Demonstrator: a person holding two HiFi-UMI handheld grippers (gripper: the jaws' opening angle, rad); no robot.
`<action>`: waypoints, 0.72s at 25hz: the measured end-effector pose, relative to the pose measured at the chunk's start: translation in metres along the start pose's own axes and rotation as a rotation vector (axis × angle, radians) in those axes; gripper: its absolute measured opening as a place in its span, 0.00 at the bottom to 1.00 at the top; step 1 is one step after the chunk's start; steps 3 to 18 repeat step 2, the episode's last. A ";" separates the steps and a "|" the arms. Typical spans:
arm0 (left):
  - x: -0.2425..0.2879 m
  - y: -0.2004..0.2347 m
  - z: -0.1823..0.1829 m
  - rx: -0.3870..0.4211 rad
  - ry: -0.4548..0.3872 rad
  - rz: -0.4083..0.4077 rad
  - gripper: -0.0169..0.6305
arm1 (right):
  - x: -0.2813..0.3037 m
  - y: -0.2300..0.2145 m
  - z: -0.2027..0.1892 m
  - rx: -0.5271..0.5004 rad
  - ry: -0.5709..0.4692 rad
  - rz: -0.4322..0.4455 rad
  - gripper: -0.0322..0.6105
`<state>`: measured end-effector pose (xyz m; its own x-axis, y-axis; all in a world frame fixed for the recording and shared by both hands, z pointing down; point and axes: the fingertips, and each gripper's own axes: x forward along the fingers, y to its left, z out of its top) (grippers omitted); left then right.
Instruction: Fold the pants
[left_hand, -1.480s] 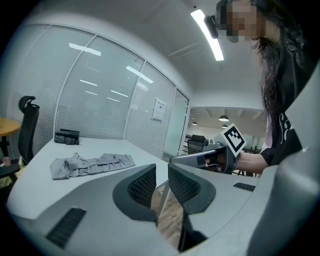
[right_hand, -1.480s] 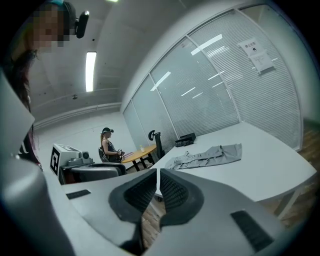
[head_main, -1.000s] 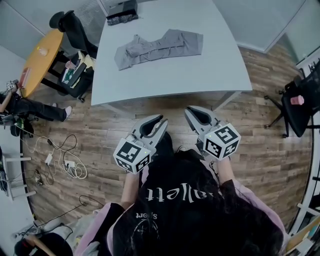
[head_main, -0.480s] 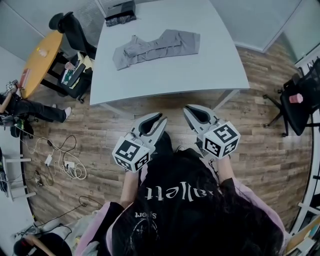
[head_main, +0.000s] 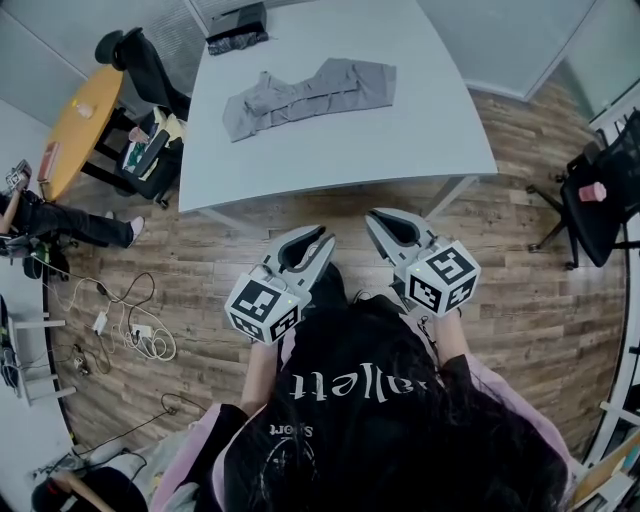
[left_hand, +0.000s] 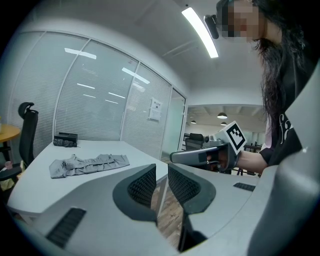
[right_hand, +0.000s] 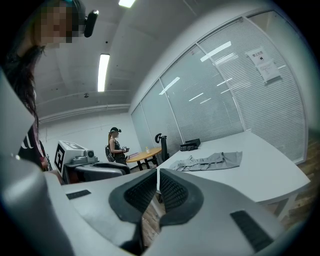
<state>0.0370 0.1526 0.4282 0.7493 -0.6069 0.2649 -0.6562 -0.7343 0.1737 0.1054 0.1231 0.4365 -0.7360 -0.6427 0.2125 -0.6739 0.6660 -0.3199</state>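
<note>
Lying well ahead of both jaws, the grey pants (head_main: 308, 95) stretch crosswise on the bench (head_main: 400, 130), slightly nearer the left gripper (head_main: 320, 242), parted and empty, than the clenched, empty right gripper (head_main: 378, 220).

Table (head_main: 420, 130) near half bare; pants (head_main: 305, 95) across far half; dark bundle (head_main: 237, 30) at far edge.
</note>
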 end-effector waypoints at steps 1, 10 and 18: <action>0.001 -0.001 0.000 0.001 0.001 -0.001 0.17 | -0.001 -0.001 0.000 0.000 0.000 0.001 0.10; 0.002 -0.003 0.000 0.002 0.002 -0.002 0.17 | -0.002 -0.001 -0.001 0.000 0.001 0.002 0.10; 0.002 -0.003 0.000 0.002 0.002 -0.002 0.17 | -0.002 -0.001 -0.001 0.000 0.001 0.002 0.10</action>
